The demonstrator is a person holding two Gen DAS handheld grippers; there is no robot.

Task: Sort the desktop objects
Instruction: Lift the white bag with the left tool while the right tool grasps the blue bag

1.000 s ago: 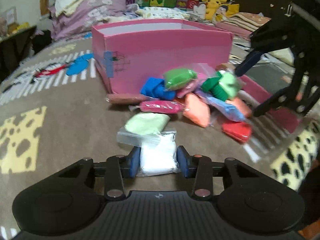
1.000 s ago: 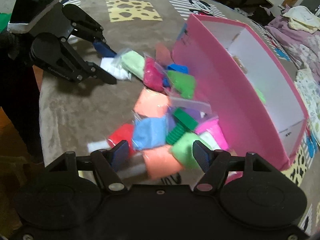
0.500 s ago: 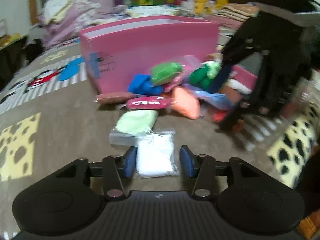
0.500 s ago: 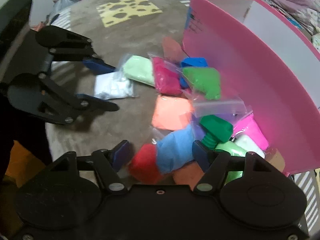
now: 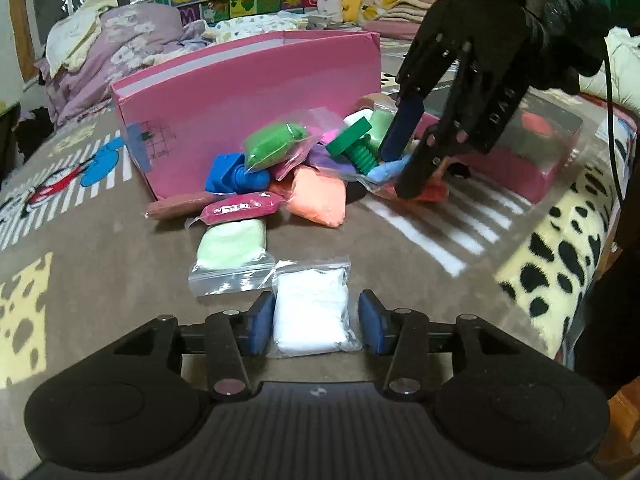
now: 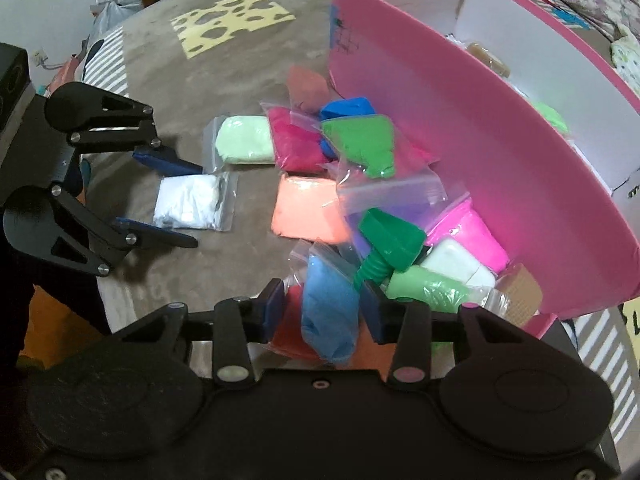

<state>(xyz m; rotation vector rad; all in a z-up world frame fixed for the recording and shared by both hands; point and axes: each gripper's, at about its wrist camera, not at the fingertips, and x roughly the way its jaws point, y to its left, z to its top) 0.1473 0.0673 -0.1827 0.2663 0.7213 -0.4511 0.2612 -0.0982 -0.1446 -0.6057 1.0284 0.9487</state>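
Observation:
A pile of bagged clay lumps and toy bolts lies against a pink box on the patterned cloth. My left gripper is open, its pads either side of a white clay bag without touching it; the bag also shows in the right wrist view. My right gripper is open around a blue clay bag, with a red bag beside it. A green toy bolt lies just ahead. The right gripper reaches down into the pile.
A pale green bag, an orange bag, a magenta bag and a bright green bag lie between the grippers. The pink box interior holds several items. A clear case stands at the right edge.
My right gripper has come down into the pile and now straddles the blue bag. My left gripper's pads have spread slightly wider around the white bag.

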